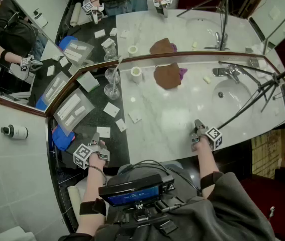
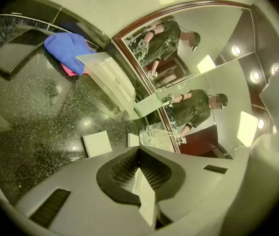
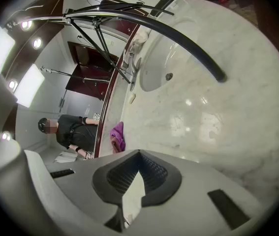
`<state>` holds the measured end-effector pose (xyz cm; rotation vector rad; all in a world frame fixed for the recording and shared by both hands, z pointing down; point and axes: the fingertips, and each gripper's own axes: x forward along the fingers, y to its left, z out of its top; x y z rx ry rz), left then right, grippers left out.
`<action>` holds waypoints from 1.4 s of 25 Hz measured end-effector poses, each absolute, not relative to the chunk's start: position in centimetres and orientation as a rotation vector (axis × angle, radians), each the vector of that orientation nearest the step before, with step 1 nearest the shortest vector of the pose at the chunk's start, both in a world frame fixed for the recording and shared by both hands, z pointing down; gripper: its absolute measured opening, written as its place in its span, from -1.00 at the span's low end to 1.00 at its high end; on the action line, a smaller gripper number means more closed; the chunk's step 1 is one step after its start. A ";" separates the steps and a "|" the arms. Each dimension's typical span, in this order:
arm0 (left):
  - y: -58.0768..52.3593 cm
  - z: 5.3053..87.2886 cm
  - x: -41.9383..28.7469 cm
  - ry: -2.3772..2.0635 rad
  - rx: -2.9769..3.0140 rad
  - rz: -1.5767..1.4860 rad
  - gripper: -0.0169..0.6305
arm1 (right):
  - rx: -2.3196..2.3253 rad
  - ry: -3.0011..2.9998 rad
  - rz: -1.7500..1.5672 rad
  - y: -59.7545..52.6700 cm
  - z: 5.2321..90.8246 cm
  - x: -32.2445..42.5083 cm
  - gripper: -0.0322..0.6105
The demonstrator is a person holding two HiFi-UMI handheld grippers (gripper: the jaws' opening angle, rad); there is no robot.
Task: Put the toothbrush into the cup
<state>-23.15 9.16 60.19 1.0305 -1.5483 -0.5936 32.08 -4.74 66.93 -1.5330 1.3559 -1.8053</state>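
Two clear glass cups (image 1: 112, 77) stand where the black granite meets the white marble; one cup (image 2: 155, 136) shows just past my left jaws. Clear flat packets (image 1: 74, 109) with white contents lie on the granite, and one packet (image 2: 110, 73) leans by the mirror. I cannot pick out a loose toothbrush. My left gripper (image 1: 96, 141) (image 2: 139, 149) hangs over the granite's near edge, shut and empty. Over the marble's near edge, left of the sink, my right gripper (image 1: 198, 126) (image 3: 139, 153) is shut with nothing in it.
Small white cards (image 1: 111, 109) are scattered on the granite beside a blue cloth (image 1: 61, 136). A tape roll (image 1: 136, 73) and a brown cloth (image 1: 167, 76) sit by the mirror. Black tripod legs (image 1: 253, 100) cross the sink (image 1: 239, 97) and faucet (image 1: 225, 72).
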 end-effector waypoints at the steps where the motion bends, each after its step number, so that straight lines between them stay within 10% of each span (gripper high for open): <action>1: 9.2 60.1 -23.2 -1.549 1.030 -0.592 -0.94 | -1.536 1.364 -1.806 -4.8 66.9 32.1 -0.86; 35: -1.1 43.7 -20.7 -1.827 1.869 -0.005 -0.94 | -1.396 2.858 -0.905 -15.5 46.1 15.1 -0.86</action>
